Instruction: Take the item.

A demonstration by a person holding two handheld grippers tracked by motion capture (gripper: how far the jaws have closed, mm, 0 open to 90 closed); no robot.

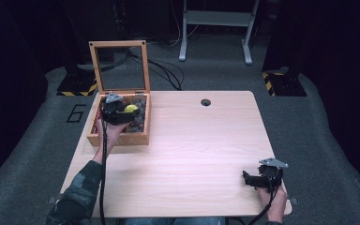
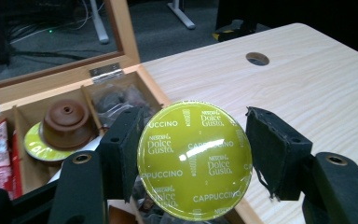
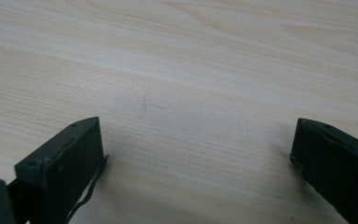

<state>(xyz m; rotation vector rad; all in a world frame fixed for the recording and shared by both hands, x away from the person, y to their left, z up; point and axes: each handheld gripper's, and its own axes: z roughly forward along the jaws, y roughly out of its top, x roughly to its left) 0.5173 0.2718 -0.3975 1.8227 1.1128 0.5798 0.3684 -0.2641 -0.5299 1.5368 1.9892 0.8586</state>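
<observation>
We count two coffee capsules. One capsule (image 2: 195, 161) is clamped between the jaws of our left gripper (image 2: 193, 158), held above the right end of the wooden box (image 1: 117, 138), its green foil lid facing us. The foil reads "Nescafé Dolce Gusto" and "CAPPUCCINO" over and over. The second, a brown capsule (image 2: 66, 125), lies in a box compartment with its dome up, beside red packets (image 2: 0, 154). The box's glass lid (image 1: 120, 67) stands open and upright. Our right gripper (image 3: 196, 154) rests low over the bare table (image 3: 191, 70) near its right front corner, jaws wide apart with nothing between them. A round hole (image 1: 206, 102) sits near the table's far edge.
</observation>
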